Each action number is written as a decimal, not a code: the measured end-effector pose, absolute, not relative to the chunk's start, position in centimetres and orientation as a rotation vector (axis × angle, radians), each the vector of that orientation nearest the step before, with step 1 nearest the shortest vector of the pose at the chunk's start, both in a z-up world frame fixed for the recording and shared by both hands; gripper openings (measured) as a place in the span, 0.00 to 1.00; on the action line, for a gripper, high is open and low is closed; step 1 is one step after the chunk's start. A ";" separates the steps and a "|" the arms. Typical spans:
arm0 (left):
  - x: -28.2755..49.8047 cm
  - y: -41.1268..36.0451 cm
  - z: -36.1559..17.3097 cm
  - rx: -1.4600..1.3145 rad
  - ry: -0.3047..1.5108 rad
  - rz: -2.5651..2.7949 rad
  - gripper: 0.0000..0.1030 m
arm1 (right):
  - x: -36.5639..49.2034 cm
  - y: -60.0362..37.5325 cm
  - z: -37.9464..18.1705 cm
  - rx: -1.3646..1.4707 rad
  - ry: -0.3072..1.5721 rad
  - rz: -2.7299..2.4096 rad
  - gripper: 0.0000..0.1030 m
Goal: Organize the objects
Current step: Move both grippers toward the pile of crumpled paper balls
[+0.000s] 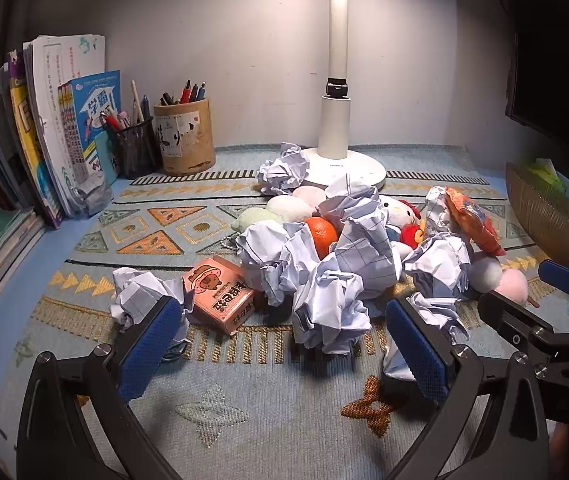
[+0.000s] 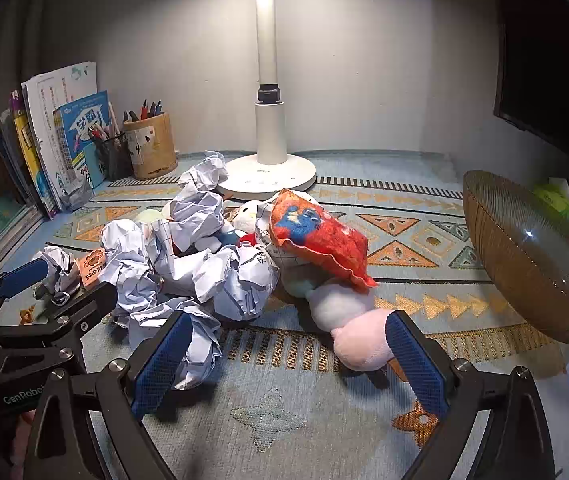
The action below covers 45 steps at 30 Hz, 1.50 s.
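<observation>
The left tongs (image 1: 280,344) and the right tongs (image 2: 290,360) both stand wide apart with nothing held, low over the patterned mat (image 1: 220,396) on the tabletop. A heap of crumpled paper balls (image 1: 324,276) lies in the middle of the mat, mixed with an orange (image 1: 321,232), a pink box (image 1: 220,294), an orange snack bag (image 2: 318,240) and soft plush toys (image 2: 358,340). A brown bowl (image 2: 524,256) sits on the right, and books (image 1: 52,128) and a pen cup (image 1: 183,136) stand at the back left beside a white lamp (image 1: 338,120).
</observation>
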<state>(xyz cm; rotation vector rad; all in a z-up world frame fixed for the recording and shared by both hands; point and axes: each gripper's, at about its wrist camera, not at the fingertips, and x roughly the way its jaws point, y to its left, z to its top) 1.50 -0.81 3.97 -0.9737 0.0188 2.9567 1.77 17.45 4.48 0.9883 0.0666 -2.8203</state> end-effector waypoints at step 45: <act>4.3 -4.0 6.1 -0.871 -0.176 2.899 0.99 | 3.4 18.5 5.8 0.899 -0.015 -2.809 0.94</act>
